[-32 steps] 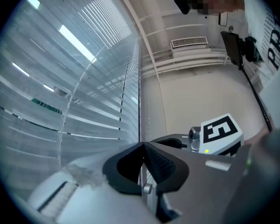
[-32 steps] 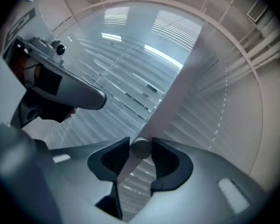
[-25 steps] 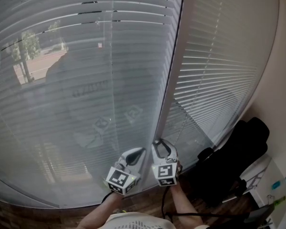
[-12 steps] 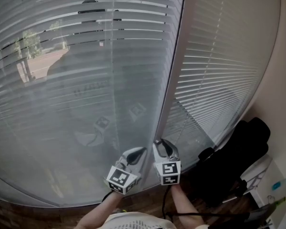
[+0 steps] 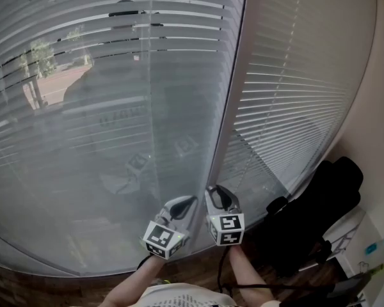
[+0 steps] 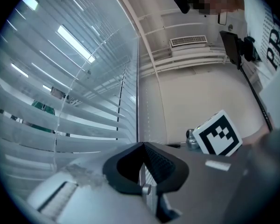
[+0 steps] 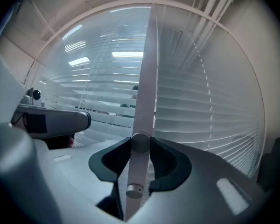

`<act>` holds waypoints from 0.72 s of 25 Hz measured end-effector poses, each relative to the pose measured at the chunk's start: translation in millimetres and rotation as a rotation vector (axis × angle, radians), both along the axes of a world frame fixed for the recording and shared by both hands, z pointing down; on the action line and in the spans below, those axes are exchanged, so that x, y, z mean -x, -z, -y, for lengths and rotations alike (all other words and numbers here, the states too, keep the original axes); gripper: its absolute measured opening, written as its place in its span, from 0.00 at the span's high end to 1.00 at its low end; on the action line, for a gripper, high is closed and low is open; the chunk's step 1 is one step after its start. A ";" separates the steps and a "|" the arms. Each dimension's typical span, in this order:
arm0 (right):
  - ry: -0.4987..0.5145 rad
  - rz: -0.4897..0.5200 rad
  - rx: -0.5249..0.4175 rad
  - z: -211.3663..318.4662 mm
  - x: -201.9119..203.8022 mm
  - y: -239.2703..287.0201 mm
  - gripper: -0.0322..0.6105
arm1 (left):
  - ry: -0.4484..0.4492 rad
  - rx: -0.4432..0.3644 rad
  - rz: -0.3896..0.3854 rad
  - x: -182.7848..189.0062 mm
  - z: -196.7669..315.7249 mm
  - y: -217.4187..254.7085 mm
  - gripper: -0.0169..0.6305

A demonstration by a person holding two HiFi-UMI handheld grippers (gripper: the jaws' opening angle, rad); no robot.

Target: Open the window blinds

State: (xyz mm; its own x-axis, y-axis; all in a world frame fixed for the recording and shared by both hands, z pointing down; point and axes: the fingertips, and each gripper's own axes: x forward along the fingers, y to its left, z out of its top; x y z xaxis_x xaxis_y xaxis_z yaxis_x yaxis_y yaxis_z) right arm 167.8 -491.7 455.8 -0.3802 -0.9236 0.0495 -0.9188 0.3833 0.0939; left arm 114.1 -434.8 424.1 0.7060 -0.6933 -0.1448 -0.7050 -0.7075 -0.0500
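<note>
Two slatted window blinds fill the head view, a left blind (image 5: 102,107) and a right blind (image 5: 294,94). A pale tilt wand (image 7: 144,87) hangs between them. My right gripper (image 5: 216,192) (image 7: 141,143) points at the window and is shut on the wand's lower end. Its jaws have just been closing a little, with the wand between the pads. My left gripper (image 5: 187,202) (image 6: 143,144) rests close beside it on the left. It is shut with its tips together and nothing in them. Through the left blind I see trees and pavement outside.
A black office chair (image 5: 320,203) stands at the lower right under the right blind. A white desk corner (image 5: 371,248) with small items lies beyond it. A dark wooden surface (image 5: 25,286) runs along below the blinds.
The right gripper has rolled a little on the wand, and its marker cube faces me more squarely. The left blind's slats have shifted their tilt. The left gripper has stayed put.
</note>
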 end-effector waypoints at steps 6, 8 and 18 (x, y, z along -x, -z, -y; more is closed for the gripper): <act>0.009 0.075 0.022 -0.4 -0.1 0.0 0.74 | 0.006 -0.001 -0.001 0.3 -0.1 1.0 0.99; 0.011 0.090 0.028 -0.6 0.0 -0.2 0.74 | 0.009 0.001 -0.001 0.3 0.0 -0.3 0.99; 0.023 0.266 0.084 0.1 -1.6 0.1 0.74 | 0.013 0.007 0.000 0.4 1.1 -1.9 0.99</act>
